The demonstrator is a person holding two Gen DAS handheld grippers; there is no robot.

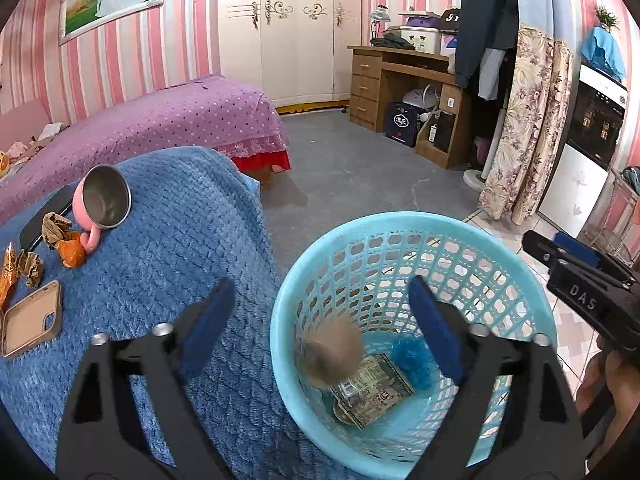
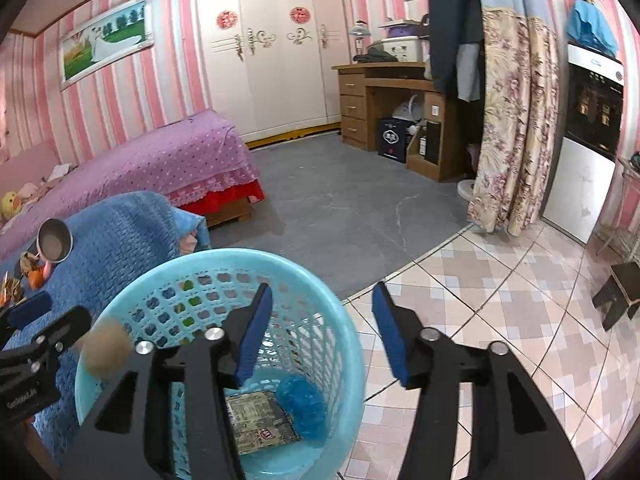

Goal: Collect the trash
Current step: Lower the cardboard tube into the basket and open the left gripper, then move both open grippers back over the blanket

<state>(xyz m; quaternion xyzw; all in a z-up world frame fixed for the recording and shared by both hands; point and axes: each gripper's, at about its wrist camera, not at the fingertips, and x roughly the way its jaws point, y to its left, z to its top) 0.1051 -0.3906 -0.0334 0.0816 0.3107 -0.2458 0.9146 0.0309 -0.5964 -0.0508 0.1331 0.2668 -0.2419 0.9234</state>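
Observation:
A light blue plastic basket [image 1: 400, 220] [image 2: 224, 258] stands beside a blue blanket [image 1: 180, 240]. In it lie a printed wrapper [image 1: 372, 392] [image 2: 260, 420] and a crumpled blue bag [image 1: 412, 360] [image 2: 298, 400]. A blurred brown paper ball [image 1: 334, 354] [image 2: 106, 350] is in the air inside the rim. My left gripper [image 1: 320, 284] is open above the basket's left edge, with the ball below its fingers and apart from them. My right gripper [image 2: 322, 288] is open over the basket's right rim with nothing between its fingers. Crumpled brown paper [image 1: 56, 228], orange peel [image 1: 74, 254] and an orange wrapper [image 1: 8, 276] lie on the blanket.
A pink mug [image 1: 104, 200] lies on its side on the blanket, near a tan phone case [image 1: 32, 320] and a dark phone [image 1: 44, 212]. Behind are a purple bed [image 1: 160, 120], a wooden desk [image 1: 400, 80] and a floral curtain [image 1: 524, 120]. Tiled floor [image 2: 480, 300] lies right of the basket.

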